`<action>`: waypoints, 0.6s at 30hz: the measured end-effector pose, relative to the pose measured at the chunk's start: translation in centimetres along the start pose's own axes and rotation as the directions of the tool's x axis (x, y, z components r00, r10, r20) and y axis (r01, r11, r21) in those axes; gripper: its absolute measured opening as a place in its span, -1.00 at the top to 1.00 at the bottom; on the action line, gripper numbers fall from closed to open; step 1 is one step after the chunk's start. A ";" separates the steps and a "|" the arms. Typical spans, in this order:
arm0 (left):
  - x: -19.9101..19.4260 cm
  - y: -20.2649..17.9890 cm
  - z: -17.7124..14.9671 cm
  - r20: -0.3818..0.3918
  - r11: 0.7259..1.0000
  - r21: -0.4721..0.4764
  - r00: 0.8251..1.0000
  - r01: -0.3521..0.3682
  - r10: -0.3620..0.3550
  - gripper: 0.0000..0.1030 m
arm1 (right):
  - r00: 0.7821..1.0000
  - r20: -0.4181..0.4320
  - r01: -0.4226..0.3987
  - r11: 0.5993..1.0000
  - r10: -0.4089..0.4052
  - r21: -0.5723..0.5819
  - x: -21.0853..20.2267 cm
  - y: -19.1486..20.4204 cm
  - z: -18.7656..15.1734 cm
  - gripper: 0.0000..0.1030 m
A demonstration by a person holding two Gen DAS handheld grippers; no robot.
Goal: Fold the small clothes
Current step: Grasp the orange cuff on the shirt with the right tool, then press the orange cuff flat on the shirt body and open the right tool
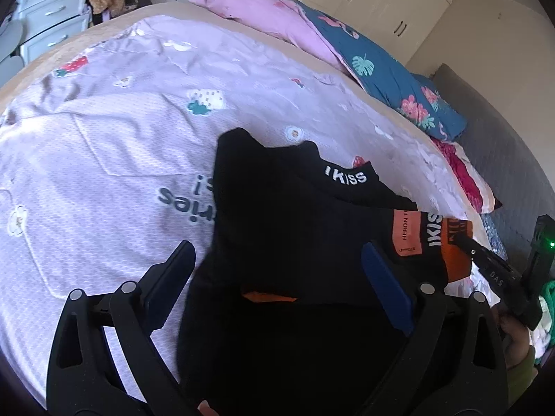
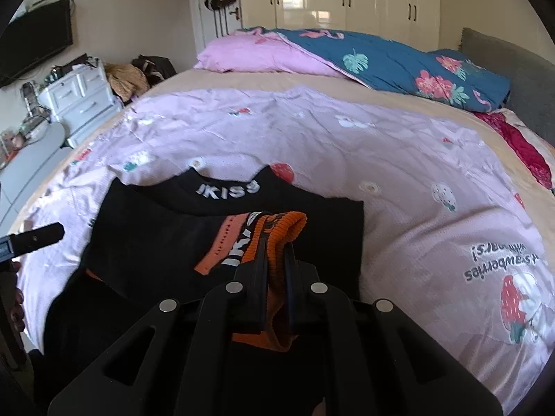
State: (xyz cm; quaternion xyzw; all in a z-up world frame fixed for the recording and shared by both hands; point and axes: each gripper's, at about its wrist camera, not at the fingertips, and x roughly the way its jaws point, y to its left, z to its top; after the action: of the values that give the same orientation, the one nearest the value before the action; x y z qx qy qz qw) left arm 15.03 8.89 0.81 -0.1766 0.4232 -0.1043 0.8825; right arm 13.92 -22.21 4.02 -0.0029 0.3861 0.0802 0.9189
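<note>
We see the left gripper (image 1: 277,270) spread wide, its blue pads either side of the black sweater (image 1: 284,228) without pinching it. The sweater lies on the lilac strawberry sheet (image 1: 114,145) on the bed, collar lettering facing away. Further right, the right gripper (image 2: 275,253) is clamped tight on the orange ribbed cuff (image 2: 288,223), sleeve drawn across the sweater's front. Behind, the pink and teal floral quilt (image 2: 381,59) is bunched beside the grey headboard (image 2: 520,69).
</note>
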 end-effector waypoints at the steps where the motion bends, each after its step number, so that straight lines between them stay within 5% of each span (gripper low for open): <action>1: 0.3 -0.3 0.0 -0.004 1.000 0.007 1.000 0.000 0.000 -0.74 | 1.000 -0.005 -0.002 1.000 0.002 0.005 0.2 -0.1 -0.2 0.85; 18: 5.0 -3.6 0.5 -0.094 0.993 0.119 0.996 0.006 0.005 -0.74 | 0.999 -0.039 0.032 0.999 -0.031 0.028 1.6 -1.1 -0.8 0.76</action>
State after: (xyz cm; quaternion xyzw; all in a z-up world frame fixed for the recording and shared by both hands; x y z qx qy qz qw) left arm 18.39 4.01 -1.07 -0.1185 0.4574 -0.1380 0.8705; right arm 14.56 -23.11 2.27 0.0024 0.4048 0.0604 0.9124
